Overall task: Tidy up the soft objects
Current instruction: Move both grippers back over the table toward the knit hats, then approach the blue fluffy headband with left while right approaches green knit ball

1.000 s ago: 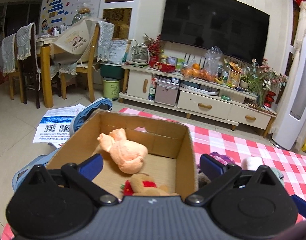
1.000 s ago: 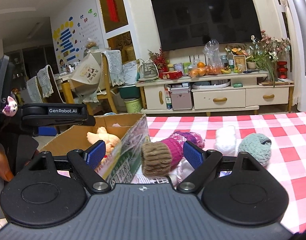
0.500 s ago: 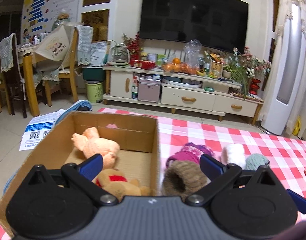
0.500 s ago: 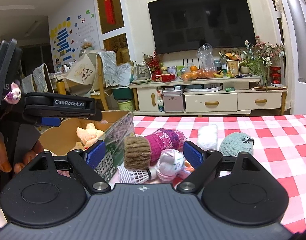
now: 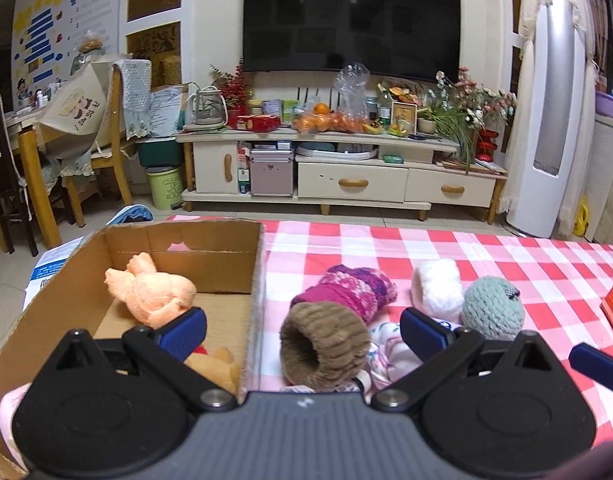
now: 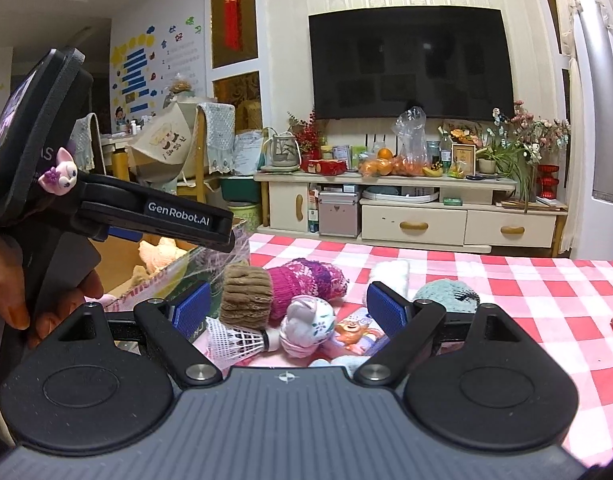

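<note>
- The left gripper [image 5: 302, 330] is hovering with its fingers spread wide and empty, facing the brown-cuffed pink knit mitten [image 5: 338, 316], which is lying on the checked tablecloth [image 5: 546, 264] just beside the right wall of the cardboard box [image 5: 256, 264].
- The right gripper [image 6: 288, 306] is also hanging spread and empty over the small floral sock bundle [image 6: 308, 324] and shuttlecock [image 6: 234, 338].
- The mitten is probably light, squashy and non-slip; pinching its thick ribbed cuff looks safest.
- The peach plush [image 5: 154, 292] is already lying inside the box.
</note>
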Demonstrator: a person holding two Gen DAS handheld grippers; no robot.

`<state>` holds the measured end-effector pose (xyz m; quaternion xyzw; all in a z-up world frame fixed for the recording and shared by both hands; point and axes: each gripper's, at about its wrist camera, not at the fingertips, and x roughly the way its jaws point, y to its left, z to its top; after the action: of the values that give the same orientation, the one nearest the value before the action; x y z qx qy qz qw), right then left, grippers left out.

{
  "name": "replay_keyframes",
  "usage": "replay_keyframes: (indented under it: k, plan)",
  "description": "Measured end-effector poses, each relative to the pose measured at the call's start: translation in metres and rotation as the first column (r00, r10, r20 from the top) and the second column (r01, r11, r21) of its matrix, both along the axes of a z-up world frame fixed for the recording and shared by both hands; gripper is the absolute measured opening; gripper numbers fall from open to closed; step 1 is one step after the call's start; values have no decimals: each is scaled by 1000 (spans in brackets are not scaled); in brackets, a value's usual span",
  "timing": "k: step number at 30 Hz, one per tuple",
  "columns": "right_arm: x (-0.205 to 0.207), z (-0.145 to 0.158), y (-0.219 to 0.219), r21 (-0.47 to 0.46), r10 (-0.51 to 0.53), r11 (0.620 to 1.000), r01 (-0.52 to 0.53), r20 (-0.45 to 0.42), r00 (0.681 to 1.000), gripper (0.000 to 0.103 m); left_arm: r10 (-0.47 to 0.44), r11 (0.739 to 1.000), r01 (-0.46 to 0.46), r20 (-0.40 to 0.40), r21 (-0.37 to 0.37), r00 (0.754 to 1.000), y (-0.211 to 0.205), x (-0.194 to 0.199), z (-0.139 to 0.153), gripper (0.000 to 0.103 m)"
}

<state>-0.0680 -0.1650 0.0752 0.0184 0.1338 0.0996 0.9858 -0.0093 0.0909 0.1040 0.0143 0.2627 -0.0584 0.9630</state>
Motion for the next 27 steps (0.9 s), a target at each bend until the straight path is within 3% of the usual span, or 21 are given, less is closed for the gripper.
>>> replay_keyframes:
  k: [9,16,27]
  plan:
    - [2,3,-16,26,-64,998,63,9,998,103,-49,998,49,-18,28,999,-22,-3,-8,102]
    - [7,3,-35,59,-147,987,146,6,989,103,-143,989,144,-47,36,989,-42,-8,-18,102]
    - [27,-18,-61,91,-248,962,256,-90,965,103,-335,938,344,-149,37,931,-91,-25,-50,102]
